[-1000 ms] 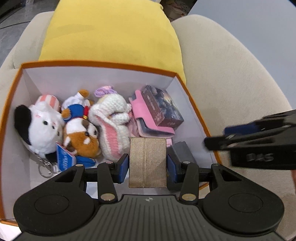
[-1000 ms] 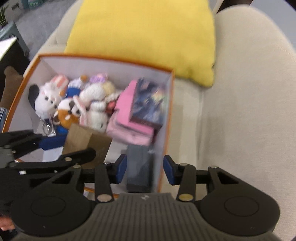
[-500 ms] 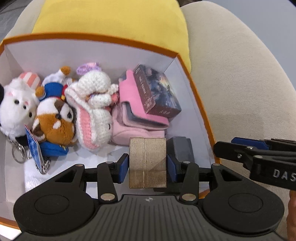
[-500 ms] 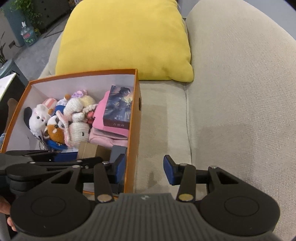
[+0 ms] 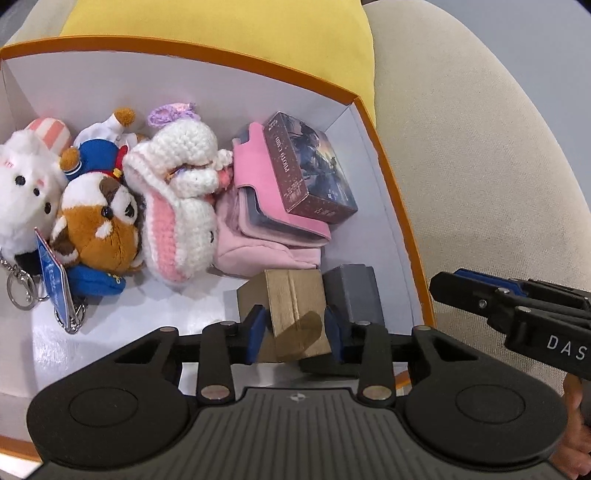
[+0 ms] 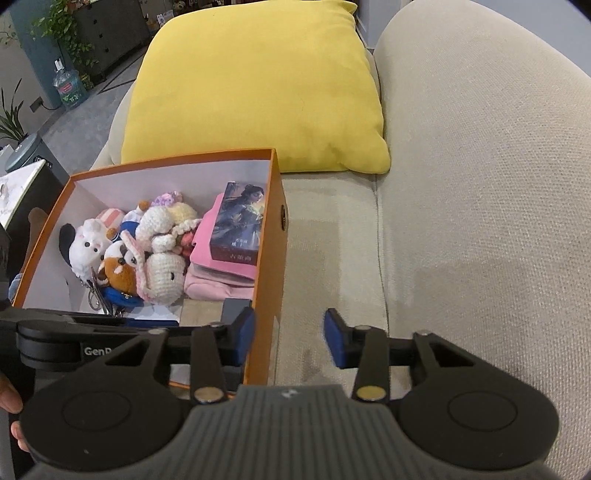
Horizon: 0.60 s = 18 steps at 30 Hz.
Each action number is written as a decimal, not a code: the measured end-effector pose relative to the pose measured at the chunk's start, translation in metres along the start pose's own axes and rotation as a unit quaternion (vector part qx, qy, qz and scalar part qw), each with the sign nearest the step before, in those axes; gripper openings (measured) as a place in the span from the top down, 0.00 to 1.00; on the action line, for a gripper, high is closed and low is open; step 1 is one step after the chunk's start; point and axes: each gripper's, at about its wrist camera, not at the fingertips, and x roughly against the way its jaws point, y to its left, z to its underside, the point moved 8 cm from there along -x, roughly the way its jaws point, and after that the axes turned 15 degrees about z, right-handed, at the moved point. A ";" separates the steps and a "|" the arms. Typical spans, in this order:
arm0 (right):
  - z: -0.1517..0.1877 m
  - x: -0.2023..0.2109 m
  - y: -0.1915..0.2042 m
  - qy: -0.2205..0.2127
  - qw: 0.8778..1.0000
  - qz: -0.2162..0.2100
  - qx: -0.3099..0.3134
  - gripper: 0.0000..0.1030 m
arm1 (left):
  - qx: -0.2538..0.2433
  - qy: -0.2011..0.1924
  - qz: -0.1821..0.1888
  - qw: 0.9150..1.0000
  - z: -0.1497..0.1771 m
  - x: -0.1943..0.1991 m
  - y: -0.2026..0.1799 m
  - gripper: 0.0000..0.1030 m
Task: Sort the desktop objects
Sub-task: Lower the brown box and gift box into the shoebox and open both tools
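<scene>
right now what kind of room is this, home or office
Most likely a home living room: the orange storage box sits on a beige fabric sofa beside a yellow cushion, with potted plants and a dark cabinet behind.

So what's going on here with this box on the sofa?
A person with a tool in each hand is sorting small things into an orange box on a sofa. The left tool is closing, a tilted gold box between its jaws, seemingly loose, beside a grey box. The right tool is closing on nothing, over the box's right wall.
</scene>
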 end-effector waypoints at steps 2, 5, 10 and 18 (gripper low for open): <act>0.000 0.000 0.000 -0.001 1.000 0.000 -0.001 0.67 | -0.017 0.004 -0.001 1.000 -0.002 -0.002 -0.001 0.61; 0.001 -0.003 0.001 0.003 1.000 0.000 0.000 0.67 | -0.024 0.010 0.006 1.000 -0.004 -0.001 0.001 0.61; 0.003 0.001 0.000 -0.002 1.000 -0.002 -0.006 0.68 | -0.029 0.005 0.003 1.000 -0.003 0.004 0.000 0.62; 0.017 0.050 0.012 -0.048 0.997 -0.052 -0.027 0.67 | -0.120 -0.037 -0.025 0.992 0.013 0.063 -0.028 0.58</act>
